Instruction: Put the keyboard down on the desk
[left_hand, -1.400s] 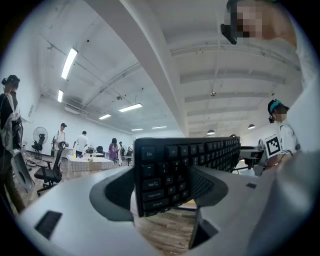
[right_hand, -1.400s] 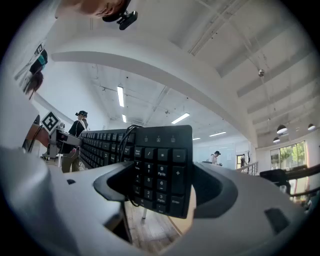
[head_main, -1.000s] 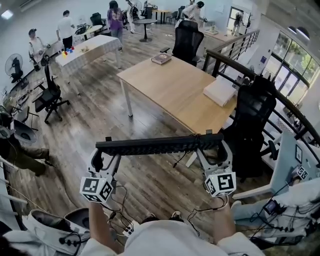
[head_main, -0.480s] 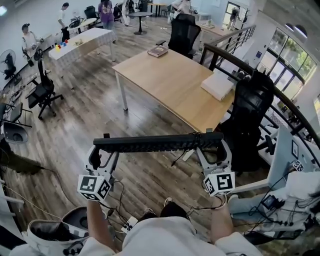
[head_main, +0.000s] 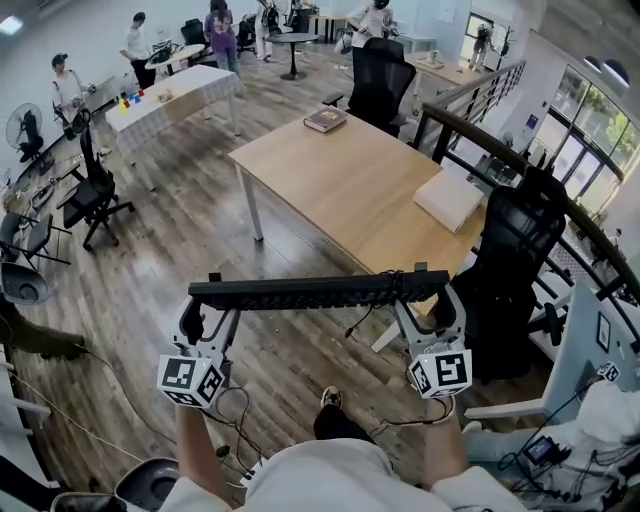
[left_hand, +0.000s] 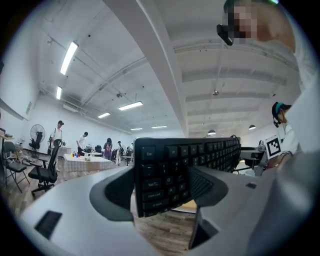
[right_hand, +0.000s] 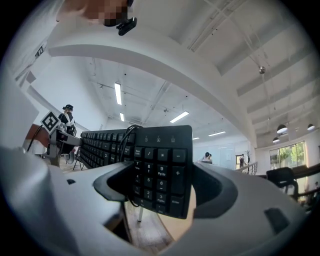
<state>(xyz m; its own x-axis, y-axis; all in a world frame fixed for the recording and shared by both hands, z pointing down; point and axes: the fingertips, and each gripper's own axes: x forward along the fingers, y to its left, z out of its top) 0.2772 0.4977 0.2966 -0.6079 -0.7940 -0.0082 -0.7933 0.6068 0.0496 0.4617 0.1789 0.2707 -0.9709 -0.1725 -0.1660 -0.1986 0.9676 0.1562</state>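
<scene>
Compared with a moment ago, the room is shifting a little in the head view, while the keyboard (head_main: 318, 291) is keeping the same place between the two grippers. I am judging that the person is still walking with it, so the putting down is not yet beginning.

The wooden desk (head_main: 340, 180) is standing ahead, well apart from the keyboard, which is hanging level in the air above the floor. The left gripper (head_main: 205, 312) is clamping its left end and the right gripper (head_main: 430, 310) is clamping its right end, each with both jaws pressing on the keyboard body. A thin black cable (head_main: 352, 325) is dangling under the middle. On the desk a book (head_main: 324, 119) is lying at the far corner and a white box (head_main: 449, 202) near the right edge.

No brand is showing. On the keys I am reading "Esc" and "Caps Lock" at the left end, and "Num Lock", "PgUp" and "Enter" at the right end.
</scene>
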